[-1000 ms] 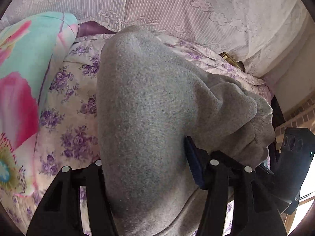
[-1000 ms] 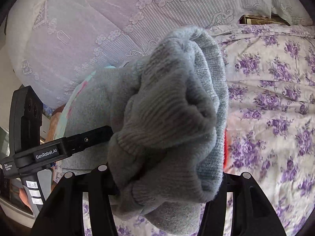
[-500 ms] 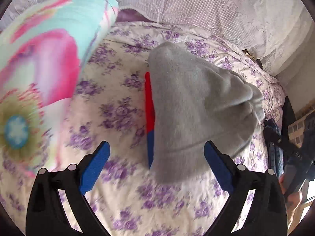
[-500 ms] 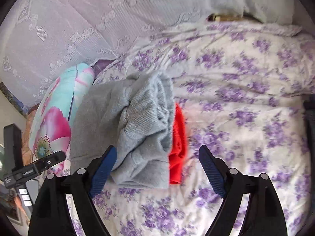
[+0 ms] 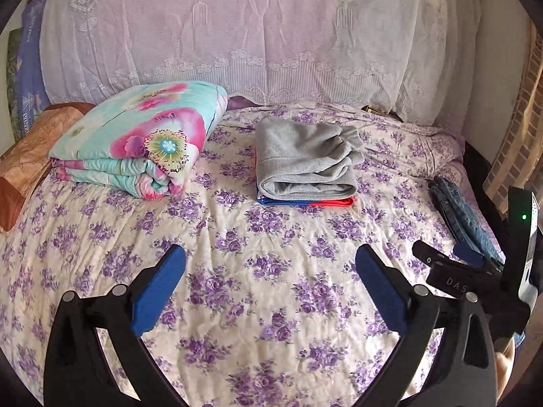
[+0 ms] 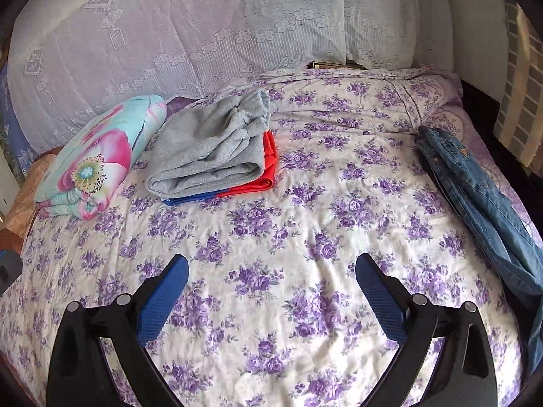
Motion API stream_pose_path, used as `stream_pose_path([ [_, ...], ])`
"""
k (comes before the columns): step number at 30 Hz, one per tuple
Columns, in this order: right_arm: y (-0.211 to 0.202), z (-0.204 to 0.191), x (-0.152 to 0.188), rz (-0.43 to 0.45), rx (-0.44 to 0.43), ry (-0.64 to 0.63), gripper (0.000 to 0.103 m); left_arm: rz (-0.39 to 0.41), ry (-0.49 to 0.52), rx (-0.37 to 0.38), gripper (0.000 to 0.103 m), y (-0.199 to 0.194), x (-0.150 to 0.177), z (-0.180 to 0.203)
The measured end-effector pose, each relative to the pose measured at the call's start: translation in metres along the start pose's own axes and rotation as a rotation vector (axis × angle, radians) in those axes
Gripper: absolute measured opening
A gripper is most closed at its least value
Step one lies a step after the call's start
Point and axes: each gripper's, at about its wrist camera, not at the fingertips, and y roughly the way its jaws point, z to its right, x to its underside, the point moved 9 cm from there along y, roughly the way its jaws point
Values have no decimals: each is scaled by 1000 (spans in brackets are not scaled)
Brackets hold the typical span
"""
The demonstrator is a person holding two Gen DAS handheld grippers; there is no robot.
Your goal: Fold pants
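Both grippers are hovering released over the bed's purple-flowered white sheet [image 6: 271, 237]: the left gripper [image 5: 269, 285] and the right gripper [image 6: 269, 291] are each spreading their blue-padded fingers wide, gripping nothing. The folded grey fleece pants [image 5: 305, 159] are lying far across the bed, stacked on a flat red-and-blue folded garment [image 5: 305, 201], just right of a rolled turquoise quilt with pink flowers [image 5: 135, 139]. That bundle is looking finished, so the folding step for it appears done. A pair of unfolded blue denim jeans [image 6: 475, 186] is stretching along the right edge of the bed, well apart from the stack. Judging from this, the next move is calling for the grippers to be reaching right, pinching the jeans and spreading them flat on the bare sheet.
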Motion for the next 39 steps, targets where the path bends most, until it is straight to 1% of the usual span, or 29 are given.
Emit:
stream_pose_path([
  [2,-10,-1,4,63,1,16,99,9,10,-29,98,-1,3,7],
  [4,-19,-2,8,136,2,15,99,31,50,-72,98,2,6,15],
  [5,-21,-3,12,156,5,-3,99,47,76,-92,98,4,6,18],
  [7,-21,-7,17,158,10,-48,99,69,110,-113,98,6,9,23],
  [10,-22,-6,21,169,27,-70,99,72,108,-96,98,11,16,25],
  [12,-20,-6,24,165,29,-74,99,72,112,-102,98,15,20,22],
  [15,-13,-7,28,141,27,-74,99,70,78,-126,98,21,24,9],
  [18,-6,-10,33,125,40,-96,99,52,43,-106,98,26,26,1],
  [22,-3,-14,36,126,49,-114,99,68,34,-133,98,29,26,-5],
  [26,0,-14,38,113,42,-109,99,60,31,-126,98,33,29,-4],
  [35,-1,-10,38,116,42,-88,99,71,76,-150,98,34,32,5],
  [39,-1,-9,38,118,41,-87,99,82,82,-172,98,33,32,4],
])
